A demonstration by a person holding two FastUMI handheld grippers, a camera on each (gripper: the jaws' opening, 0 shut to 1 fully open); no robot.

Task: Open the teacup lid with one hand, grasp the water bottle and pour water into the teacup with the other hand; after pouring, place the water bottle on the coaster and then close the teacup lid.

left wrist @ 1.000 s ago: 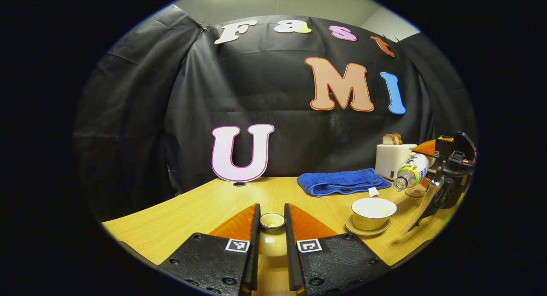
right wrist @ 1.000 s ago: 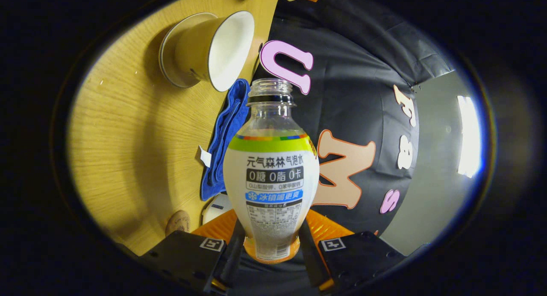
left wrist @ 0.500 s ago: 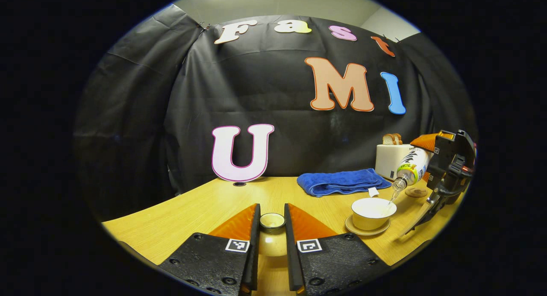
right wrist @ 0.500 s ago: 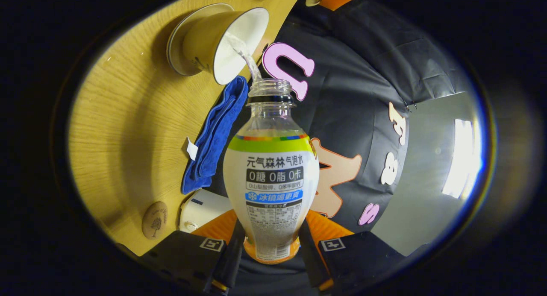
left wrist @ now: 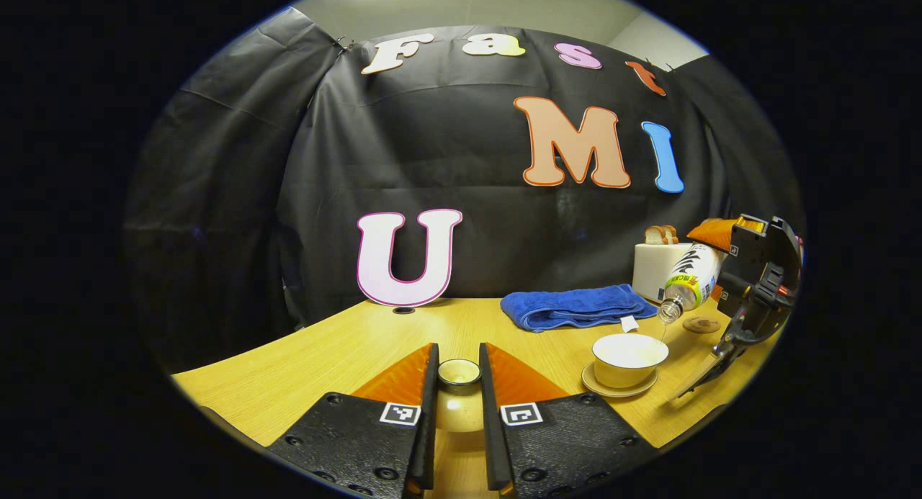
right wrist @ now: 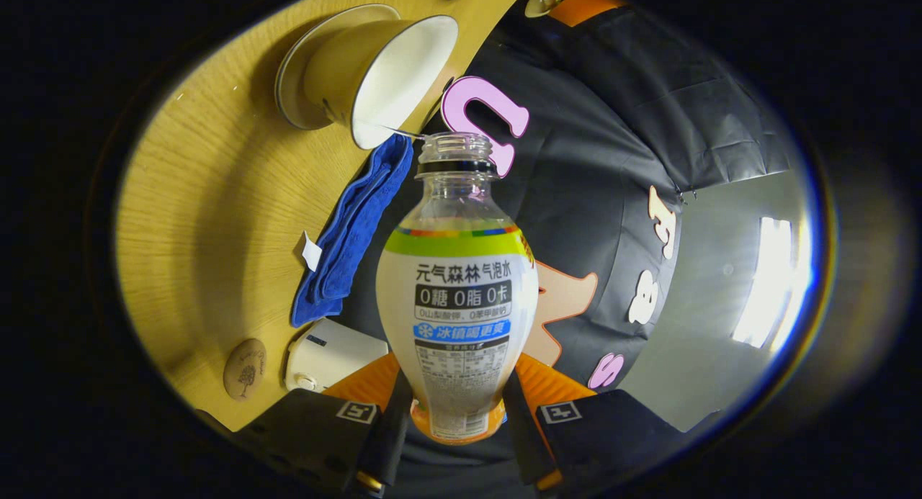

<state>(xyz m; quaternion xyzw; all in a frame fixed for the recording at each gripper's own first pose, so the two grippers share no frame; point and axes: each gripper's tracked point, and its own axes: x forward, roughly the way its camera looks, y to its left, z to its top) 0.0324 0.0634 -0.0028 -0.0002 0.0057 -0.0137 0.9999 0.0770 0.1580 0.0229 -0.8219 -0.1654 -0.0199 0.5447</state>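
Observation:
My left gripper (left wrist: 458, 405) is shut on the teacup lid (left wrist: 459, 375), held just above the wooden table (left wrist: 346, 348). To its right the open teacup (left wrist: 629, 358) stands on its saucer (left wrist: 618, 389). Above the cup, the uncapped water bottle (left wrist: 691, 276) is tilted mouth-down, held by the right gripper (left wrist: 720, 268). In the right gripper view the bottle (right wrist: 457, 290) stands between my right gripper's fingers (right wrist: 455, 427), shut on its base. A thin trickle runs from its mouth toward the teacup (right wrist: 374, 70). The round coaster (right wrist: 244, 369) lies on the table near the toaster.
A folded blue towel (left wrist: 576, 306) lies behind the teacup. A white toaster (left wrist: 661, 268) with bread stands at the back right, next to the coaster (left wrist: 701, 325). The black cloth wall closes off the back of the table.
The bottle tipped further and water poured into the teacup; the stream has now thinned to a trickle. The left gripper with the lid has stayed still.

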